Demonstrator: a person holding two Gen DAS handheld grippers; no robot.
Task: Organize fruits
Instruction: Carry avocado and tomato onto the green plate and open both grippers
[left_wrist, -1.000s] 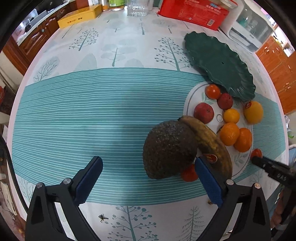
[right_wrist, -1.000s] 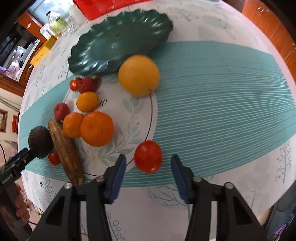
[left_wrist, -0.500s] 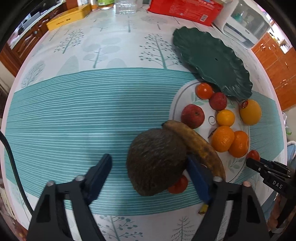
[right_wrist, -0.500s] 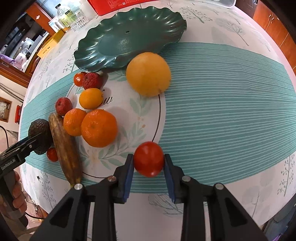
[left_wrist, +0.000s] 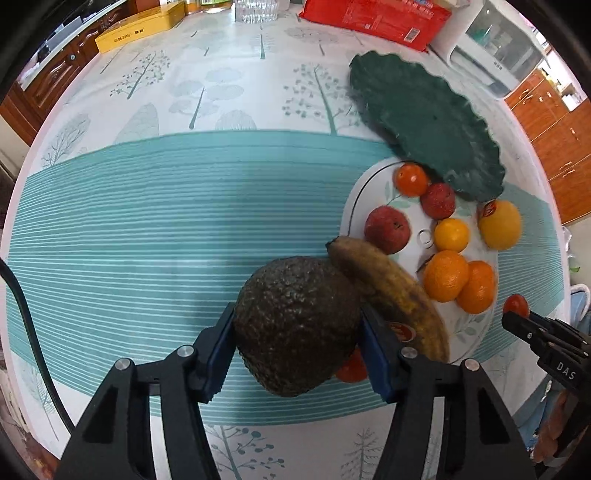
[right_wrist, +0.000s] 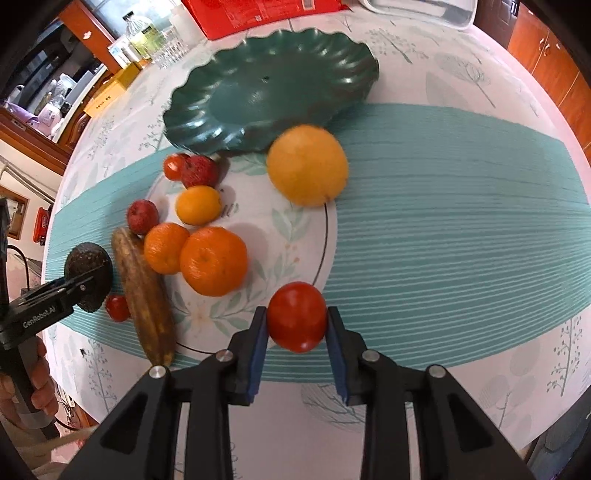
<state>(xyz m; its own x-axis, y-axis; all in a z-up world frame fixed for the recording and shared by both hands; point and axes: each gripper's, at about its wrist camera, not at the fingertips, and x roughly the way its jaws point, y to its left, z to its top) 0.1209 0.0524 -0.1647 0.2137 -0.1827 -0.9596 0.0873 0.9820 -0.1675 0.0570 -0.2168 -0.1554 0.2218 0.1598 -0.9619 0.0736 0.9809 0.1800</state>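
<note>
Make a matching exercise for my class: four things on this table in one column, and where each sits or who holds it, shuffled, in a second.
Things:
1. avocado
2. red tomato
3. green plate
4. brown banana

Places:
A. between the right gripper's pads
B. lying across the white plate's rim
C. between the left gripper's closing pads
D. empty, behind the fruit

Pairs: 1-C, 2-A, 3-D, 4-B

fruits (right_wrist: 213, 260) on plate (right_wrist: 295, 236) (dish (right_wrist: 269, 96) just behind it).

Table (left_wrist: 184, 221) bears a green dish (left_wrist: 424, 122), white plate (right_wrist: 295, 229), red packet (left_wrist: 373, 18).
</note>
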